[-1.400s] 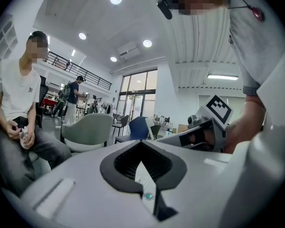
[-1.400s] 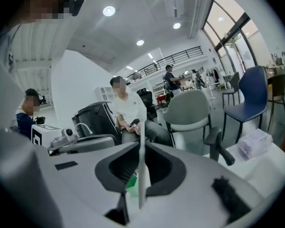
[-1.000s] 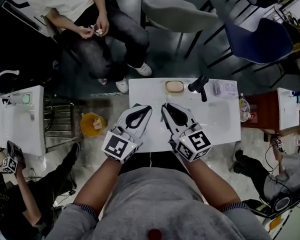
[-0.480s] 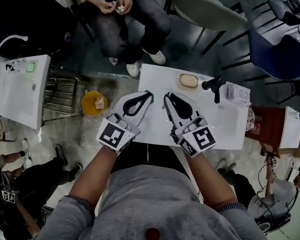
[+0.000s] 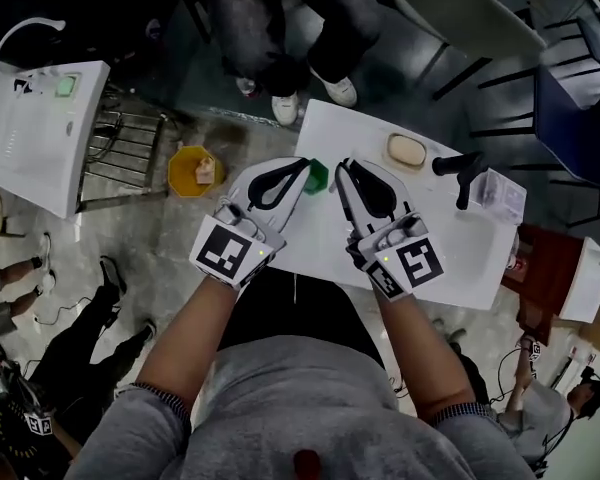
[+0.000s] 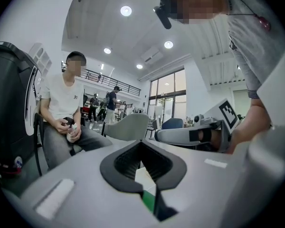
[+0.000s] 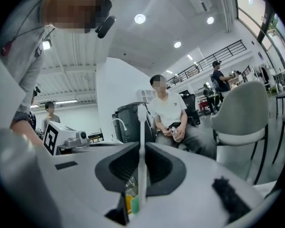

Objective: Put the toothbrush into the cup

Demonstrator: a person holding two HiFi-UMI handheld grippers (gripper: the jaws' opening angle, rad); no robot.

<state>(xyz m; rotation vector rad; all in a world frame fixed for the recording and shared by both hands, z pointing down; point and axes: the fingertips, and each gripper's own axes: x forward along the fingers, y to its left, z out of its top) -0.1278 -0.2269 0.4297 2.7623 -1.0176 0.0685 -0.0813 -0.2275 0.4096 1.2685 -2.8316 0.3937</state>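
Left forearm (image 5: 192, 336): bare below a grey sleeve, reaching forward and angled inward, with the marker cube toward the body. Left gripper (image 5: 301, 165): over the near left part of the white table (image 5: 470, 248), tips pointing away from the person. Its fingers are pressed together at the tips with nothing between them. Green cup (image 5: 316, 176): on the table just beside the left gripper's tips, between the two grippers; whether it touches them cannot be told. Right gripper (image 5: 342, 166): beside the left one, near but apart, tips likewise pointing away. Its fingers pinch a white toothbrush (image 7: 141, 122), whose stem rises upright above the tips in the right gripper view. Right forearm (image 5: 412, 340): bare, angled inward. Farther right on the table: tan oval bar (image 5: 406, 150), black handled object (image 5: 460, 168), clear packet (image 5: 500, 194). Change from half a second ago: the grippers lie side by side as before, fingers set the same. The green cup, not visible then, now shows at the left gripper's tips.
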